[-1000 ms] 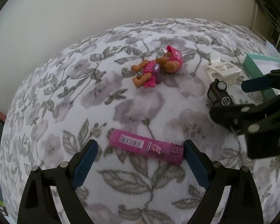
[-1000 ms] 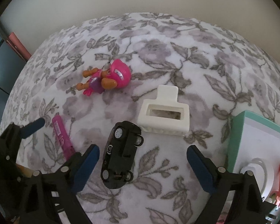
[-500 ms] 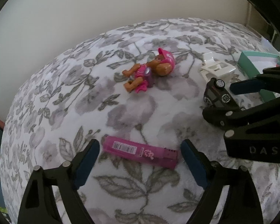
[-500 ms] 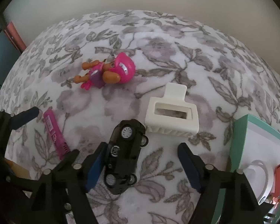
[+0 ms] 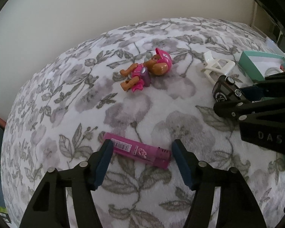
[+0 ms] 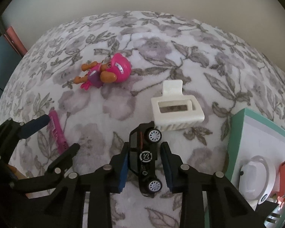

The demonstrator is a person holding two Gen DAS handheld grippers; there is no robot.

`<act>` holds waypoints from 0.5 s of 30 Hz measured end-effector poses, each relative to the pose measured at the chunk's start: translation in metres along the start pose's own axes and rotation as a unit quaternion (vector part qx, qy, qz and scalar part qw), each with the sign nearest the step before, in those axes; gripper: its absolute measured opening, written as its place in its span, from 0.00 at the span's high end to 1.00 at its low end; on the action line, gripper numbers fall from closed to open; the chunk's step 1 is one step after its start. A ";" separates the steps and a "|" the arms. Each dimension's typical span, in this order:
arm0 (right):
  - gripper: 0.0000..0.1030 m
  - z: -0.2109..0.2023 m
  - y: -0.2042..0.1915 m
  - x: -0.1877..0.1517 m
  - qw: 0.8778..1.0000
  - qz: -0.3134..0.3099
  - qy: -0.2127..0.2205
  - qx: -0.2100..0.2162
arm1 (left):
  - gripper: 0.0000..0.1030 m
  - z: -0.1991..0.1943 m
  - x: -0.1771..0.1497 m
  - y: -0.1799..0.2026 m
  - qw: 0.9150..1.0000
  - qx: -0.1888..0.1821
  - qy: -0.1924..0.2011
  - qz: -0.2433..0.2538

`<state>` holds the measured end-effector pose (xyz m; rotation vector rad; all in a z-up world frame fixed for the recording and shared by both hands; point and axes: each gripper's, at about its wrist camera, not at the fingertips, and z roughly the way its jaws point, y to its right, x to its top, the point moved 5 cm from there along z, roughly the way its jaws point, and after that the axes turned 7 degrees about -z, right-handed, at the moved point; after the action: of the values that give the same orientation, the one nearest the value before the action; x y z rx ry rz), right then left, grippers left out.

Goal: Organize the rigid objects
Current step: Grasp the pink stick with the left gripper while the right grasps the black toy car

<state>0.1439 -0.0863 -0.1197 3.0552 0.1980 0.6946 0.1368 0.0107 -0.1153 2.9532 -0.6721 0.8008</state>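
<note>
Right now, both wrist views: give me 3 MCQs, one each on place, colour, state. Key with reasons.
1. The toy car lies:
A. inside the teal box
B. between the right gripper's fingers
C. on the pup figure

2. The hair clip is:
A. white
B. pink
C. black

3. The left gripper is:
A. clamped on the clip
B. empty and far from any object
C. open astride the pink lighter

Key: B, the right gripper has just been closing and its pads flank the car; A, it is cream-white on the floral blanket; C, closing jaws straddle the lighter, a gap showing at the right pad.
</note>
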 end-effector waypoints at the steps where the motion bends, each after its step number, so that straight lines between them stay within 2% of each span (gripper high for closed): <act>1: 0.68 0.000 0.000 -0.001 1.000 0.001 0.000 0.002 | 0.32 0.000 -0.001 -0.001 1.000 -0.007 -0.002 -0.002; 5: 0.67 -0.001 0.000 -0.003 1.000 0.001 -0.001 0.004 | 0.23 -0.001 -0.006 0.002 0.999 -0.042 -0.005 0.016; 15: 0.67 0.000 0.004 -0.002 1.000 0.000 -0.001 0.016 | 0.23 -0.003 -0.009 0.009 0.995 -0.061 0.009 0.077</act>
<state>0.1423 -0.0901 -0.1204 3.0861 0.2114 0.6953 0.1244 0.0067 -0.1176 2.8088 -0.9220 0.7643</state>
